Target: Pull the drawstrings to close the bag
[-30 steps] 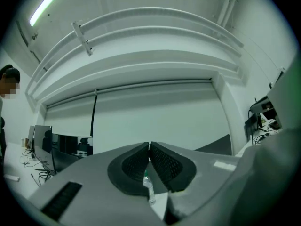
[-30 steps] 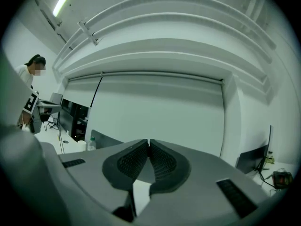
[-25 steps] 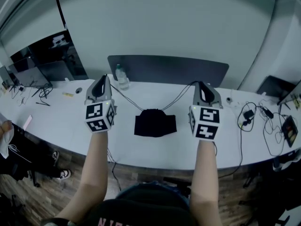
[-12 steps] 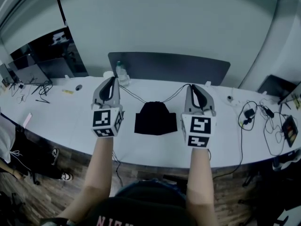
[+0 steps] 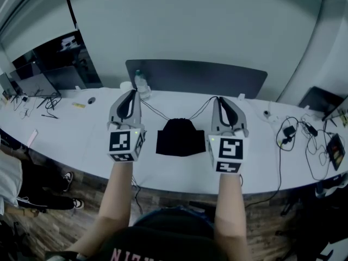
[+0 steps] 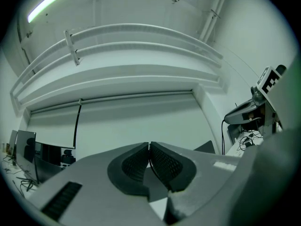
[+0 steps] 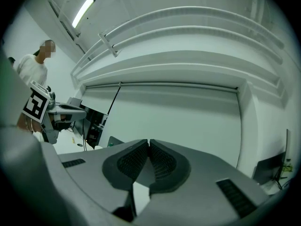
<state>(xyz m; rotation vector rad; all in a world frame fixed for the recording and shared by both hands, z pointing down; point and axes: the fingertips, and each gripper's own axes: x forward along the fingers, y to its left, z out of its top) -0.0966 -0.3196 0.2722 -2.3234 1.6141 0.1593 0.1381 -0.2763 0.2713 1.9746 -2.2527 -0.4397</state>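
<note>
The white curved bench (image 5: 76, 140) meets a pale wall (image 5: 190, 26), with cables (image 5: 304, 140) at its right end. The black bag (image 5: 179, 136) lies mid-bench. The left hand-held gripper (image 6: 149, 147) and the right hand-held gripper (image 7: 148, 142) are closed, seemingly pinching the drawstrings (image 5: 155, 112).

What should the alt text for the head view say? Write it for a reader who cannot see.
A person's left gripper and right gripper each pinch a drawstring that runs from a black bag lying between them on a white table. A water bottle stands behind the left gripper.
</note>
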